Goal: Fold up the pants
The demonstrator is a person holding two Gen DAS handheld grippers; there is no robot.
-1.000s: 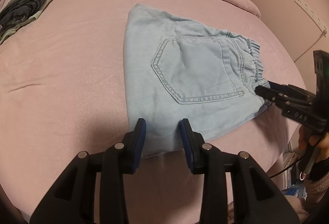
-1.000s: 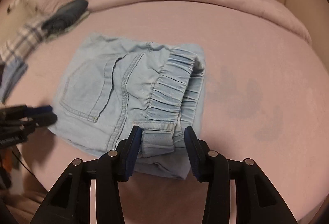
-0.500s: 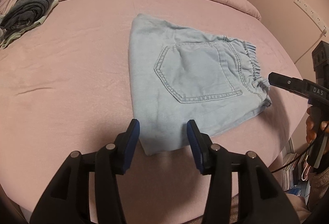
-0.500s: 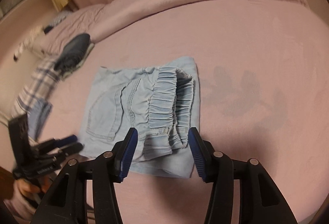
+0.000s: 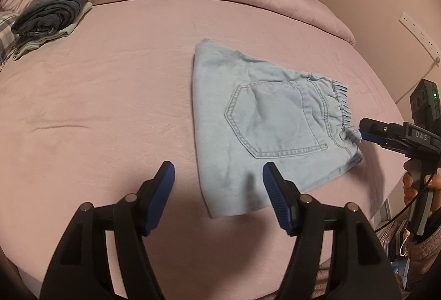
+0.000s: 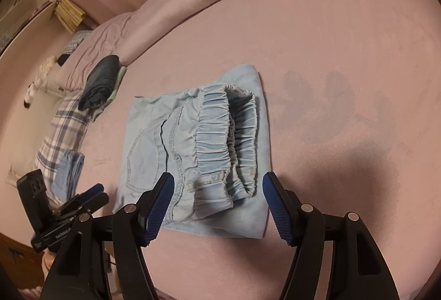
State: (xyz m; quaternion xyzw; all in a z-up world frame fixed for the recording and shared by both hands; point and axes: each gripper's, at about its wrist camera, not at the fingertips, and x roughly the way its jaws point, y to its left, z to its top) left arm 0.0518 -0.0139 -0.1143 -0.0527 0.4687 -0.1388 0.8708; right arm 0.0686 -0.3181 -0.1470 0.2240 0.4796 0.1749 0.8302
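The left hand-held gripper fills the bottom of its own view with its jaws spread wide; they have just been opening, and nothing is caught between them. Only the near corner of the pants shows in the gap, lying flat on the bed beyond the blue pads. The right hand-held gripper stands likewise open, its jaws having just been widening too; the bunched elastic waistband sits in the gap, just past the tips, and neither pad appears to press it.

From the left view the pants are a light-blue folded packet right of centre, back pocket up, waistband toward the right edge where the right hand-held gripper pokes in beside it. From the right view the packet is centre frame, running away from the tips toward the upper middle.

Judging from this, the fold looks all but done and both sides have let go. Any tidying would fall to the right side, nearest the puffed waistband. A dark folded garment lies well apart, upper left.
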